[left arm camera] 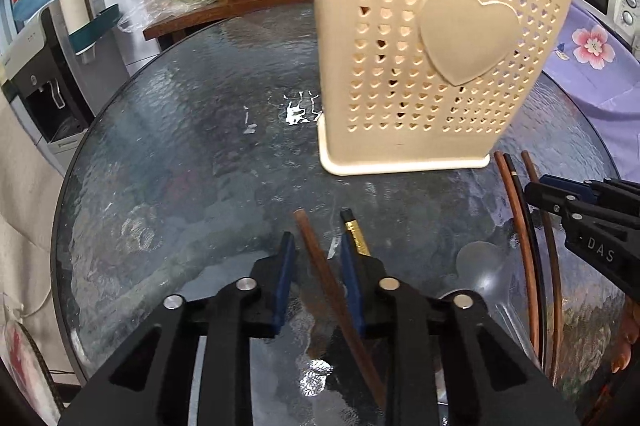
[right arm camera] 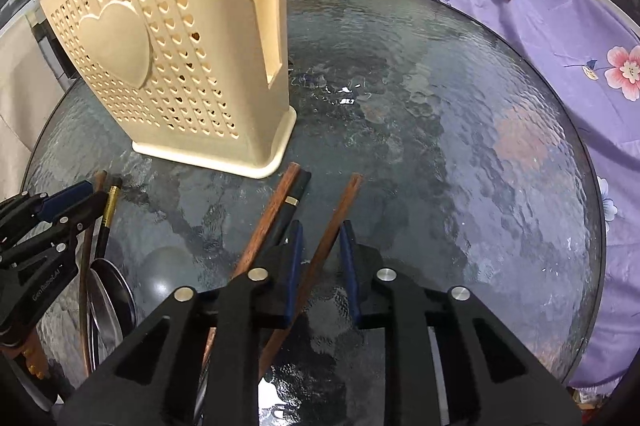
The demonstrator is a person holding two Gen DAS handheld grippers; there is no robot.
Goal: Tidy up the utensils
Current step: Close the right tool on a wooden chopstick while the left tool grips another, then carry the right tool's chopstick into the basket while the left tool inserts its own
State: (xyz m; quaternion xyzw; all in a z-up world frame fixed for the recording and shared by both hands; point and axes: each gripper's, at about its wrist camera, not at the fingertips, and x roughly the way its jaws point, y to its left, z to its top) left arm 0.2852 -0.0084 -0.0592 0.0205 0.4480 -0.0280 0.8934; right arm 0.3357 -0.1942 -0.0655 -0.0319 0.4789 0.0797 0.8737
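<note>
A round glass table (right arm camera: 460, 114) carries a cream perforated utensil holder (left arm camera: 420, 66), which stands upright on its base with a raised heart on its face and a printed label near its rim.

In the left wrist view, the left gripper (left arm camera: 318, 250) is seen pointing down at the glass. A brown chopstick (left arm camera: 320, 266) lies between its blue pads (left arm camera: 285, 266), its long axis running from the near edge of the table away toward the holder, with its blunt end pointing at the holder's base. A gap is visible on either side of the stick, so the pads are not pressed on it. A black chopstick with a gold band (left arm camera: 354, 234) lies just outside the right-hand pad, roughly parallel.

In the right wrist view, the right gripper (right arm camera: 322, 242) is likewise lowered around a second brown chopstick (right arm camera: 336, 222), which slants up and to the right toward the holder; its jaws are narrowed but apparently not yet touching the stick, though the fisheye makes contact hard to judge. Just left of that gripper, another brown chopstick (right arm camera: 272, 210) and a black one (right arm camera: 294, 198) lie side by side, pointing the same way. A metal spoon (right arm camera: 112, 290) rests on the glass between the two grippers.
</note>
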